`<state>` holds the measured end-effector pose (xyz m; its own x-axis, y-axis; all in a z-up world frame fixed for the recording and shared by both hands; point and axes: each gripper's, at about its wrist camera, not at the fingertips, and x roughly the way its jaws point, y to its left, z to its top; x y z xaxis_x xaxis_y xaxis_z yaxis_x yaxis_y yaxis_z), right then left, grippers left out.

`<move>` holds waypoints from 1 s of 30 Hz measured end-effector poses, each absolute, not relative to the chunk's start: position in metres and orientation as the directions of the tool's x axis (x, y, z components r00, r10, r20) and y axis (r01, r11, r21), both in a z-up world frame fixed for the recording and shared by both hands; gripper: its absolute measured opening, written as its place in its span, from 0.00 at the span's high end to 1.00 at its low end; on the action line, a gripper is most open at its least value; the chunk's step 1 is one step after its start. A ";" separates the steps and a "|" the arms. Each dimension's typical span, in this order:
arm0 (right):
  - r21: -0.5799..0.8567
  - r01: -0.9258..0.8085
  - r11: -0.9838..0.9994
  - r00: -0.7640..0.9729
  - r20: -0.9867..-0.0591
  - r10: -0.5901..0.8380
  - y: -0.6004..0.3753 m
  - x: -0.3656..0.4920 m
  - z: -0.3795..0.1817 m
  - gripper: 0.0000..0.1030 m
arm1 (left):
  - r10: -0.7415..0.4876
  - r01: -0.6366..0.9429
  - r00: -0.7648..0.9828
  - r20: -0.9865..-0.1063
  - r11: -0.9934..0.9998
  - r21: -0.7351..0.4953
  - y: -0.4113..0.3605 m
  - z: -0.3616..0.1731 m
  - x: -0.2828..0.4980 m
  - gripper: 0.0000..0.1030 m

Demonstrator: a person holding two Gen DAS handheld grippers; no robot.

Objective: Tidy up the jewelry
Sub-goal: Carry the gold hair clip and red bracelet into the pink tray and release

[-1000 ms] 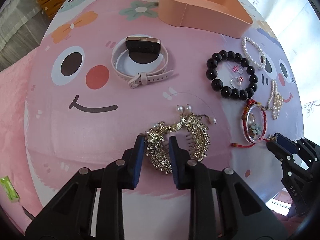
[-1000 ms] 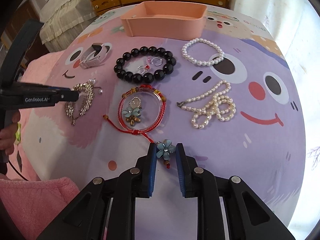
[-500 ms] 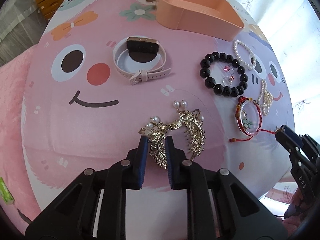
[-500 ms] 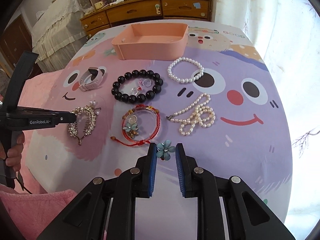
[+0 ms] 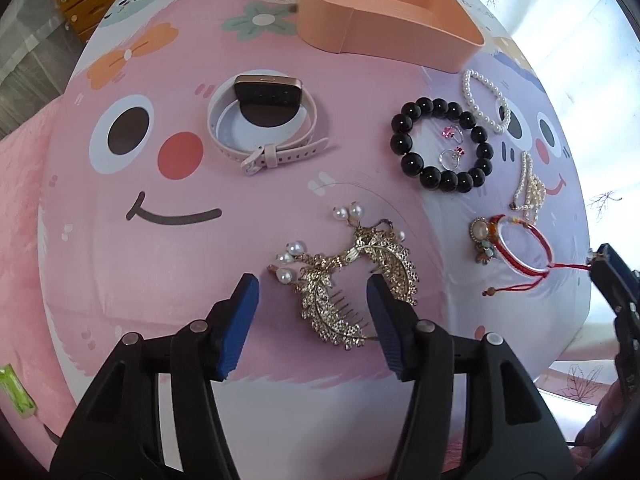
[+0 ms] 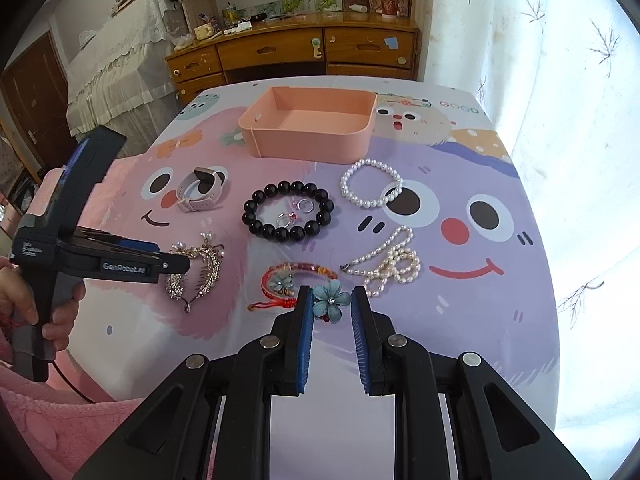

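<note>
A gold rhinestone hair comb (image 5: 332, 304) with pearls lies on the pink cartoon mat between the jaws of my left gripper (image 5: 311, 284). Those jaws are opening and the pads stand clear of the comb on both sides. My right gripper (image 6: 331, 294) is shut on a blue flower charm (image 6: 330, 300), held above the mat. A red cord runs taut from it to the red string bracelet (image 5: 536, 240), which is tipped up on edge. The peach tray (image 6: 312, 146) stands empty at the far side.
On the mat lie a pink-strapped watch (image 5: 280, 152), a black bead bracelet (image 5: 404, 152) ringed around two small rings (image 5: 450, 158), a pearl bracelet (image 6: 360, 196) and a heaped pearl necklace (image 6: 392, 264). A wooden dresser (image 6: 280, 52) is behind the table. A hand (image 6: 60, 320) grips the left tool.
The left jaws closed on the comb, then spread wide; the comb stays on the mat, slightly shifted. The right gripper rose with the flower charm, pulling the red bracelet up on edge.
</note>
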<state>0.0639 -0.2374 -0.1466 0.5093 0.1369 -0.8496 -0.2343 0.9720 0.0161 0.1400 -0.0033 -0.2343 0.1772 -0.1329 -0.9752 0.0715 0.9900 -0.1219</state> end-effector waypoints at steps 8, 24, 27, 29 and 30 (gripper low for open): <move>0.041 -0.239 0.970 0.532 -0.830 0.166 -0.245 0.069 -0.128 0.82 | -0.064 0.194 0.216 -0.974 0.981 -0.021 -0.028 -0.234 0.138 0.84; 0.159 -0.296 0.942 0.570 -0.762 0.308 -0.244 0.105 -0.079 0.82 | -0.152 0.238 0.298 -0.942 0.968 -0.081 -0.029 -0.188 0.139 0.98; 0.157 -0.306 0.939 0.573 -0.757 0.313 -0.238 0.111 -0.074 0.82 | -0.166 0.251 0.308 -0.937 0.964 -0.088 -0.030 -0.181 0.141 0.99; 0.161 -0.314 0.936 0.570 -0.756 0.322 -0.235 0.115 -0.072 0.82 | -0.179 0.256 0.313 -0.933 0.962 -0.098 -0.031 -0.175 0.142 0.99; 0.165 -0.318 0.934 0.568 -0.756 0.326 -0.234 0.116 -0.071 0.82 | -0.182 0.258 0.316 -0.931 0.961 -0.100 -0.032 -0.172 0.142 0.99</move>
<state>0.1163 -0.2338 -0.0710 0.5676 0.3265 -0.7558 -0.3177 0.9338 0.1648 0.1423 -0.0316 -0.1722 0.3160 -0.1816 -0.9312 0.2583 0.9609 -0.0998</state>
